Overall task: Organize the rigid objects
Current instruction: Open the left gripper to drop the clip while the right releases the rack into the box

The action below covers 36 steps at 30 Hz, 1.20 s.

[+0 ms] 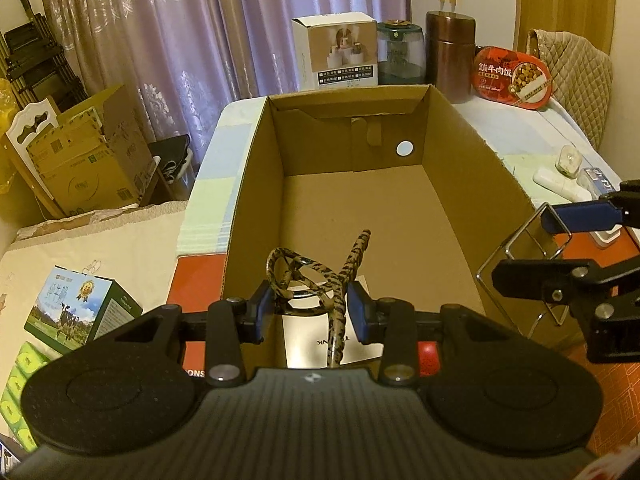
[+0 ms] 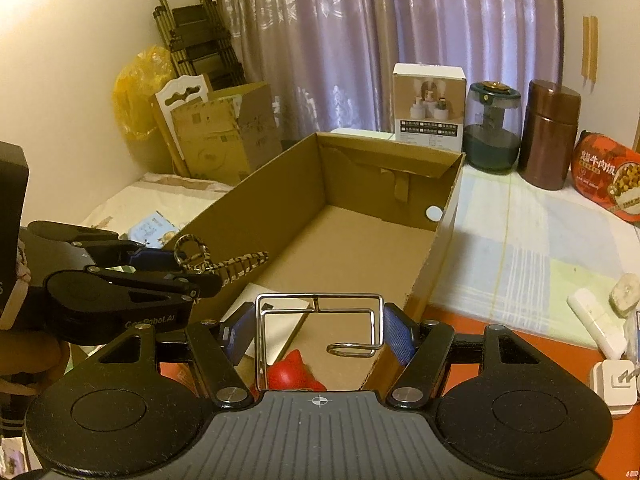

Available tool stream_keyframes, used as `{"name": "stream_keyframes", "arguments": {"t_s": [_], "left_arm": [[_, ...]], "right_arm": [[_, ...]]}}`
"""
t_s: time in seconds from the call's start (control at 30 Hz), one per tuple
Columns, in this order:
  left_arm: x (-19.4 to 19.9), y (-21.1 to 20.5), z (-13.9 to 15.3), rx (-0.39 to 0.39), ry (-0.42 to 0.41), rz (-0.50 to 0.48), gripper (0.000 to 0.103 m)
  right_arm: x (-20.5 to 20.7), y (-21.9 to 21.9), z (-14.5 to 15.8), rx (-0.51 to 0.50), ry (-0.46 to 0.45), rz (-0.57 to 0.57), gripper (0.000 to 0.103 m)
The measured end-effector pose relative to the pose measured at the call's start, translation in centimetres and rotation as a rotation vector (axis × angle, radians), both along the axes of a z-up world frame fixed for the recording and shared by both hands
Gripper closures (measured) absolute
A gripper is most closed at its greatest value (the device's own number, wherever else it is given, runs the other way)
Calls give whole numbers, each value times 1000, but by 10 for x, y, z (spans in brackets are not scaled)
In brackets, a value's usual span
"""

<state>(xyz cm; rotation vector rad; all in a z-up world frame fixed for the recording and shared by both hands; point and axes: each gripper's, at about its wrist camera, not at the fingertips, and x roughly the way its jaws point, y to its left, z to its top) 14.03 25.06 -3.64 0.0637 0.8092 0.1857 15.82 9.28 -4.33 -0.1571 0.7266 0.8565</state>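
Two items are in our grip. From the left wrist, our left gripper [image 1: 312,304] pinches a leopard-print clip [image 1: 316,276] over the near end of the box [image 1: 472,152]. It looks light, stiff and smooth, so we take it by the ring end. A white booklet [image 1: 308,340] lies on the floor of the box.

From the right wrist, our right gripper [image 2: 318,334] clamps a wire frame [image 2: 320,312] by its sides above the same box. It is springy and could slip. A red toy [image 2: 294,374] lies below.
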Motion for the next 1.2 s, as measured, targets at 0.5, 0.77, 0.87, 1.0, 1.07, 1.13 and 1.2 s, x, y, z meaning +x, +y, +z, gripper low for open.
{"name": "stream_keyframes", "arguments": {"t_s": [0.5,0.77,0.87,1.0,1.07,1.13,1.2], "left_arm": [[-4,2,7,3,-23,4,69],[-5,4,7,-4,-30,8,69],[-5,4,7,-7,-29,6,69],[-5,4,8,-5,-31,7,69],[-5,4,8,-5,-34,7,69],[-6,4,9,-4,-37,9,69],[-6,4,10,-6,-41,11,69]], "right_arm": [[-3,3,-2,-7,-5,9,39],[-3,3,-4,-10,-4,12,38],[-3,3,-4,-12,-6,15,38],[-3,2,-5,-8,-10,11,38],[-3,2,-4,1,-6,9,38],[-2,0,-3,14,4,2,38],[-1,-1,-1,22,2,-9,38]]}}
